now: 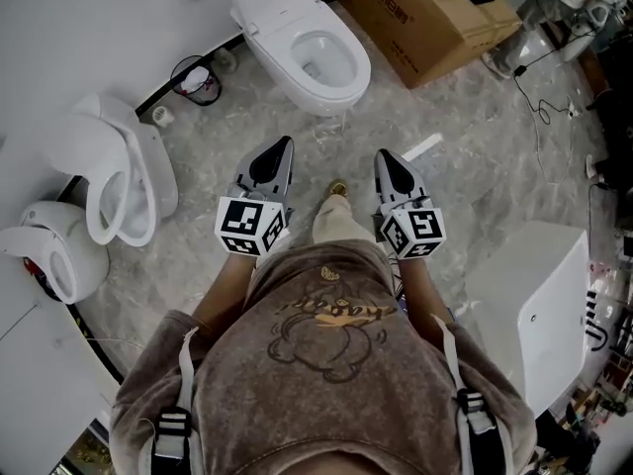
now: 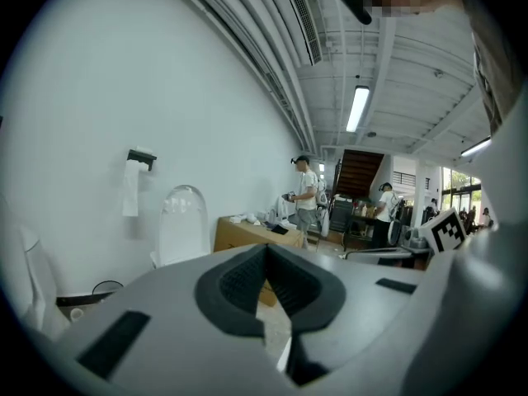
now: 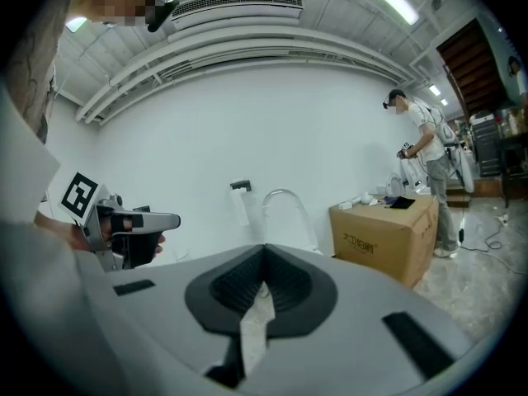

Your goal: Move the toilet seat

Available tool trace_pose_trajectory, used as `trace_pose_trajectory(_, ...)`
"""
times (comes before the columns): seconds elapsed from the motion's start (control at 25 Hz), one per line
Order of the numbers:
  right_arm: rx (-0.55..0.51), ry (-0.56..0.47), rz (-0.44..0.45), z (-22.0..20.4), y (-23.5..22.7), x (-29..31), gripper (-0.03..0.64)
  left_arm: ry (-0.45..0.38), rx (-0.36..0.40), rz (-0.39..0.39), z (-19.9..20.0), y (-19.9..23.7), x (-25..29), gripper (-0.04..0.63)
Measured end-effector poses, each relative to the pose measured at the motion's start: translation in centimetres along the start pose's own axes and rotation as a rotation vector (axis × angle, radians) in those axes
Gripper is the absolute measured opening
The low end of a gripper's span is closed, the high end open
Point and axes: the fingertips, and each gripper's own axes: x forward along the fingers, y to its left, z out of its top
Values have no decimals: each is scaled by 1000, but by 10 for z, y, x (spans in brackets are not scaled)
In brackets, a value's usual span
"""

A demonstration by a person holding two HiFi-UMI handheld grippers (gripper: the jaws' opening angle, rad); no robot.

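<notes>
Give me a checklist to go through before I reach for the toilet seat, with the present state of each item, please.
1. Left gripper fingers open: not ok, shut and empty.
2. Right gripper fingers open: not ok, shut and empty.
3. Toilet ahead and in view: ok.
4. Lid raised off the bowl: ok.
5. Cardboard box apart from the bowl: ok.
6. Seat down on the rim or raised with the lid: cannot tell.
</notes>
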Motion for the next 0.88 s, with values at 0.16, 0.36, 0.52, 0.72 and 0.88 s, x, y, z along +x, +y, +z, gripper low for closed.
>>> trace_pose_trajectory(0.16,8,10,41,14,-23,31,-2,7,-4,45,12,11,34,9)
trace_pose_trajectory(0.36,19,37,83,20,-62,64,-2,25,-14,79,13,12,81,9)
trace_pose_trajectory(0.52,18,61,113,22,-94,89,-2,29,-26,98,14,9,118,9)
trace_pose_trajectory(0.72,20,70,125,29,-118,114,-2,37,-33,118,18,17,145,9)
trace_pose_trajectory(0.88,21,97,129,25,-128,136,-2,52,-40,120,15,32,167,9)
